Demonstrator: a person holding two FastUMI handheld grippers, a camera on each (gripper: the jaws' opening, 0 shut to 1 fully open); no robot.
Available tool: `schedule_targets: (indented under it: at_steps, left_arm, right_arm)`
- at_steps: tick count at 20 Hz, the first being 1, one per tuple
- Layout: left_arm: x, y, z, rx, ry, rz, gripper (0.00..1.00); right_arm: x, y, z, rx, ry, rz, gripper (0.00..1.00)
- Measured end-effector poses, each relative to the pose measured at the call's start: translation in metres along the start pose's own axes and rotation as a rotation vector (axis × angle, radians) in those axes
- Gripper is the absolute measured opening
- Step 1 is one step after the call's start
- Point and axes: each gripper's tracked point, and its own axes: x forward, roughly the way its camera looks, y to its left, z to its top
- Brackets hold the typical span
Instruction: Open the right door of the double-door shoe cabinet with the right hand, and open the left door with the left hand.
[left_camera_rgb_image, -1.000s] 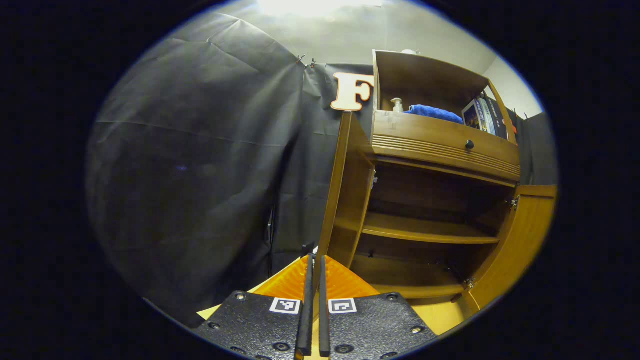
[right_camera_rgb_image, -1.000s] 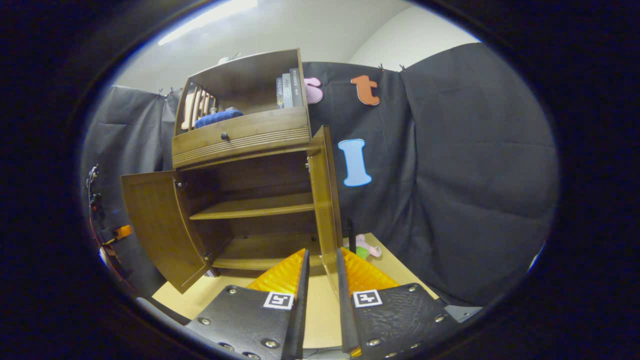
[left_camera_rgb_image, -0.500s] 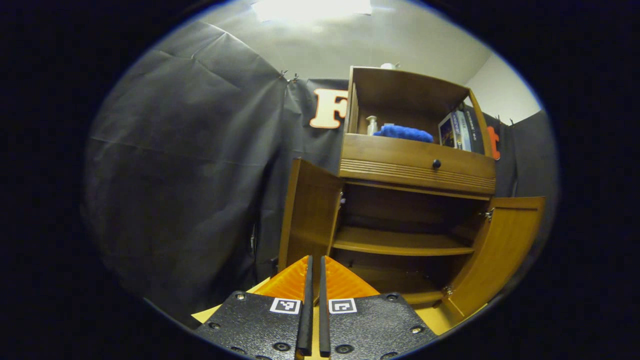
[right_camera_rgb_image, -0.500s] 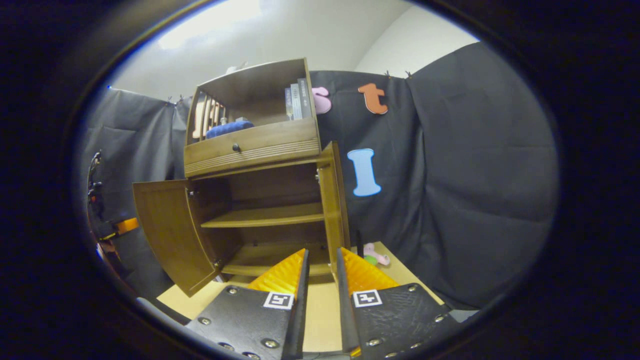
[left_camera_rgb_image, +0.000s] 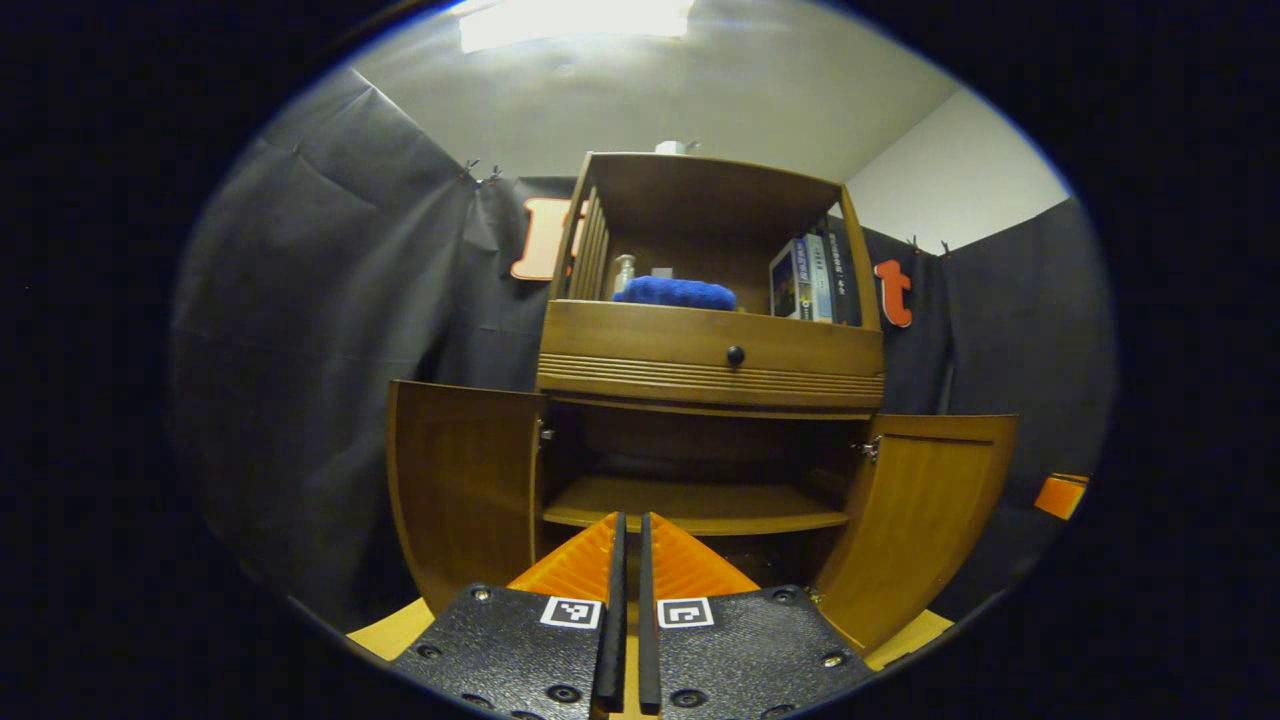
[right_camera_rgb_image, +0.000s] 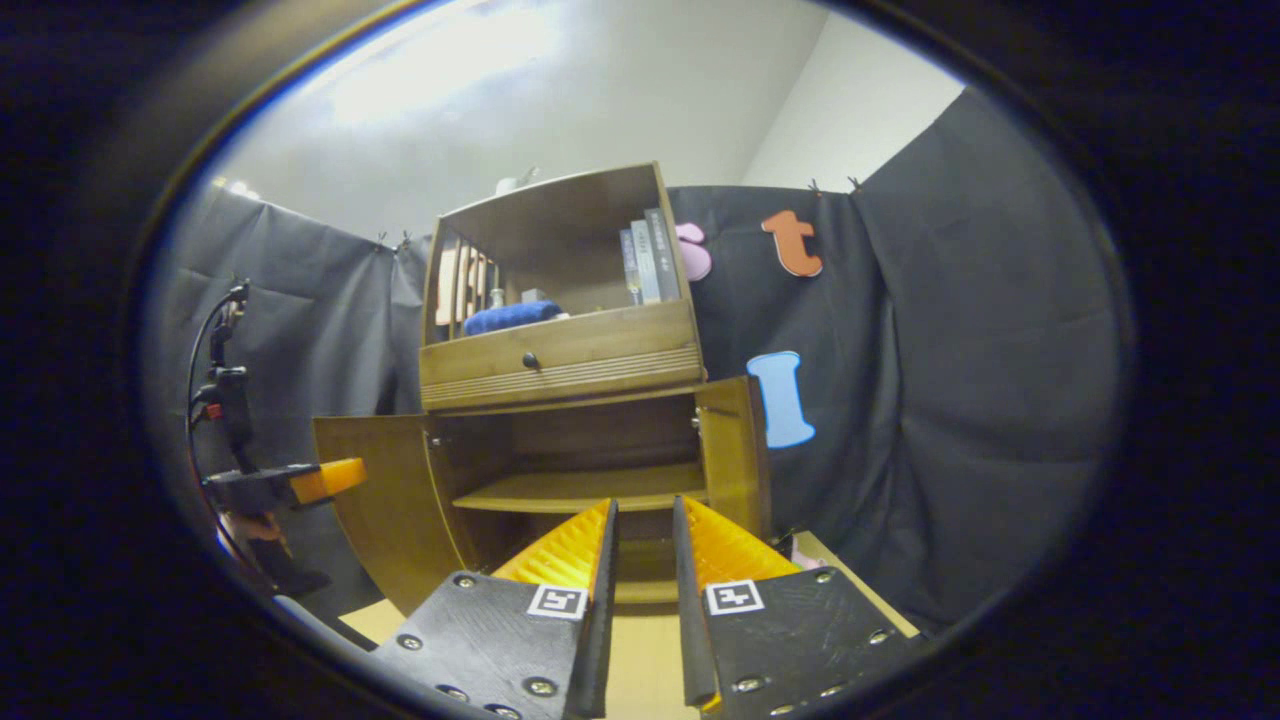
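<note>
Left gripper view looks straight at the shoe cabinet (left_camera_rgb_image: 710, 370), which stands against the black cloth wall with both lower doors swung wide. The left door (left_camera_rgb_image: 462, 485) hangs open on one side and the right door (left_camera_rgb_image: 915, 510) on the other, baring a bare shelf (left_camera_rgb_image: 700, 503) between them. The left gripper (left_camera_rgb_image: 627, 540) sits in front of the cabinet, apart from it, its fingers drawn almost together with just a thin slit between them and nothing held. Above the doors runs a drawer with a dark knob (left_camera_rgb_image: 735, 355), and in the open top compartment lie a blue cloth (left_camera_rgb_image: 675, 292) and some upright books (left_camera_rgb_image: 812, 278). In the right gripper view, the right gripper (right_camera_rgb_image: 645, 530) also hangs clear of the cabinet, its fingers parted by a narrow gap and empty. Off to the side there, the other gripper shows by the open left door.
</note>
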Motion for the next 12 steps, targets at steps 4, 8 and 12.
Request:
schedule_targets:
  at_steps: [4,8,12]
  left_arm:
    - [0.006,-0.035,0.008,-0.001,0.009,-0.053,0.06]
    - [0.009,-0.058,0.013,0.007,0.001,-0.096,0.06]
    - [0.007,-0.069,0.022,-0.004,-0.008,-0.112,0.06]
  right_arm:
    - [0.016,0.015,0.012,-0.005,-0.005,0.040,0.29]
    - [0.023,0.028,0.013,0.002,0.007,0.072,0.29]
    - [0.027,0.043,0.015,-0.012,0.008,0.105,0.29]
